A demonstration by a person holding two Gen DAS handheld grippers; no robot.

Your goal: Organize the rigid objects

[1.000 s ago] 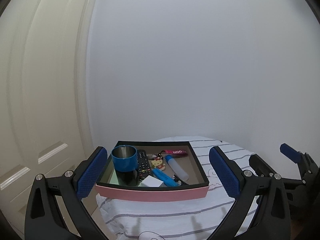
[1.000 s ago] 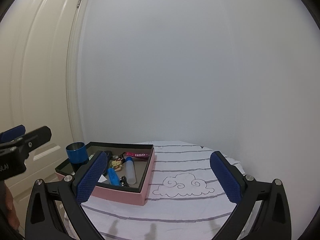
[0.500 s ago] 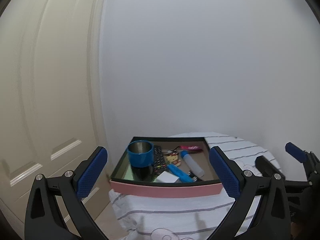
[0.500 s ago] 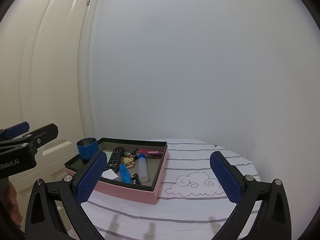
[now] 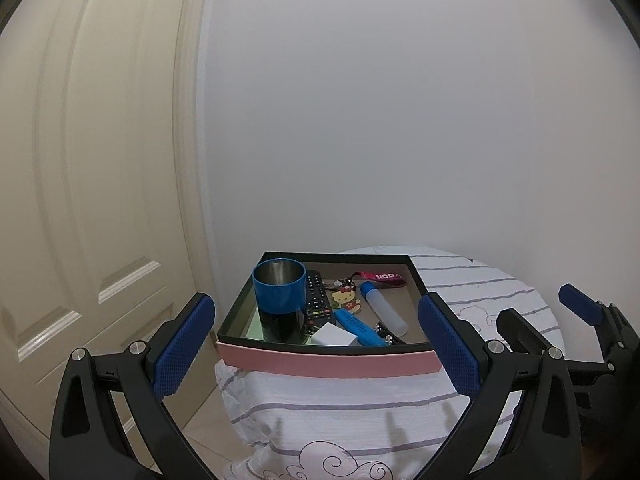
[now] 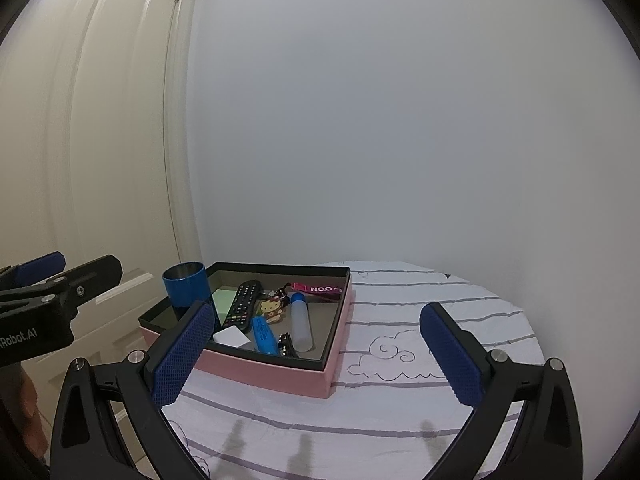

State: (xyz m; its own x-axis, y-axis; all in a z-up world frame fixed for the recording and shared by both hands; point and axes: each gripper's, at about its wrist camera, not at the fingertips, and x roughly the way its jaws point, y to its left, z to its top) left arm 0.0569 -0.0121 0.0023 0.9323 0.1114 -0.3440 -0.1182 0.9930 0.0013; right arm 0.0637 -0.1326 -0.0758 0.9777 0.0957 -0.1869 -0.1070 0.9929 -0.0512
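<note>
Both grippers pulled back; one box (image 5: 328, 362) holds one cup (image 5: 279, 289), one remote (image 5: 316, 299).

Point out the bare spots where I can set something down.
Free: the striped tablecloth right of the pink box, and the strip between the box and the near edge. Crowded: the box, packed with blue cup, remote, bottle.

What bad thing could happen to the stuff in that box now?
The pink box sits at the table edge near the door, its corner seemingly past the rim; a nudge might tip it off. The blue cup stands tall and upright among the remote and highlighter, so reaching past it could knock it over.
</note>
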